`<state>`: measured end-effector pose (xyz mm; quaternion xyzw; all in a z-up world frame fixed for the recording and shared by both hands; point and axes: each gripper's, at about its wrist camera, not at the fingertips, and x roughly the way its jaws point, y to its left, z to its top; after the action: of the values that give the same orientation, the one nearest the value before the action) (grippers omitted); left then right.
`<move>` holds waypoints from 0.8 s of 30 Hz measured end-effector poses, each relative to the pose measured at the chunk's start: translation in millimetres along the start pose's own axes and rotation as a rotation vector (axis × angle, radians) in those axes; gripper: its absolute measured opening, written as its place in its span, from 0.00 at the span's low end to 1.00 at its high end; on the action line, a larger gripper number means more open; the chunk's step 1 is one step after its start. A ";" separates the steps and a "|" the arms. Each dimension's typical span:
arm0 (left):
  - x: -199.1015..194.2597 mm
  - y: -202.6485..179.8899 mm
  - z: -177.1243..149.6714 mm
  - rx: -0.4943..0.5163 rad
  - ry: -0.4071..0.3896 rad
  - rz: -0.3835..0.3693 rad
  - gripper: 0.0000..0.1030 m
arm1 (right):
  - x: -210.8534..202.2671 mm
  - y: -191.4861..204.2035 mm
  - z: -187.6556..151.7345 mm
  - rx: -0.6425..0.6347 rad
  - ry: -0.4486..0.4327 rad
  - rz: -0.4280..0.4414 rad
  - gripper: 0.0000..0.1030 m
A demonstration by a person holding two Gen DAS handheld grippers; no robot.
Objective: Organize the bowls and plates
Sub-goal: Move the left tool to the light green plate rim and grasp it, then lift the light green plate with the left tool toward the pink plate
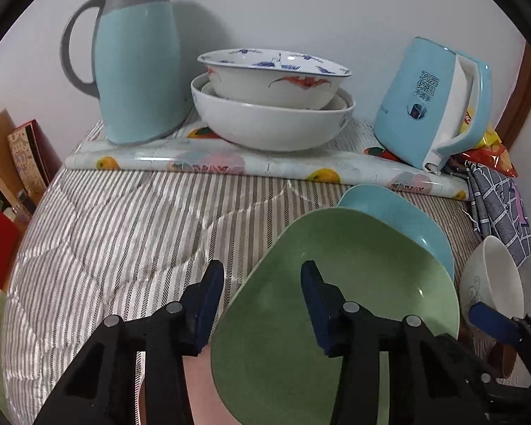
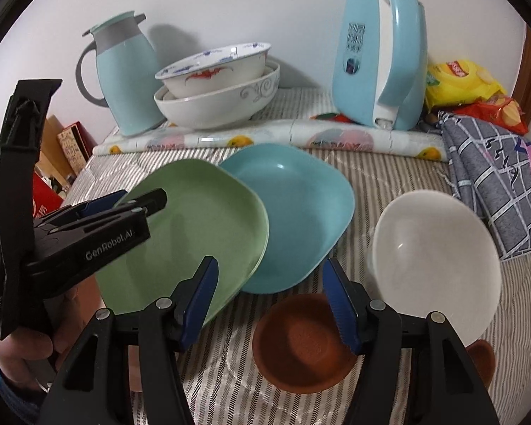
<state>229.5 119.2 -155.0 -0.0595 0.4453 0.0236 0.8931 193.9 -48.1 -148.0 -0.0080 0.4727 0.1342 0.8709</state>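
From the left wrist, my left gripper [image 1: 262, 283] gapes wide around the green plate's [image 1: 354, 283] rim, unclamped; it overlaps the blue plate [image 1: 407, 219]. From the right wrist, my right gripper [image 2: 269, 283] hangs spread, empty, above the brown saucer [image 2: 301, 343] beside the white bowl [image 2: 439, 262]. Glossy, brittle-looking ware: I'd pinch rims.

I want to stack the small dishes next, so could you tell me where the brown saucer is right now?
In the right wrist view, the brown saucer lies near the bottom centre on the striped cloth, left of the white bowl.
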 end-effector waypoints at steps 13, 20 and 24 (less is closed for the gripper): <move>-10.4 3.7 -8.0 0.013 -0.015 -0.028 0.16 | 14.1 8.7 1.7 -0.002 0.024 -0.028 0.17; -22.0 6.5 -15.1 0.009 -0.027 -0.025 0.13 | 7.8 6.5 0.5 0.029 0.012 -0.018 0.14; -31.0 9.7 -18.2 0.001 -0.037 -0.020 0.13 | 4.0 11.5 -1.3 0.019 0.006 -0.023 0.13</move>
<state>195.4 126.8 -141.9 -0.0632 0.4280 0.0156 0.9014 192.1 -36.3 -150.7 -0.0056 0.4763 0.1198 0.8711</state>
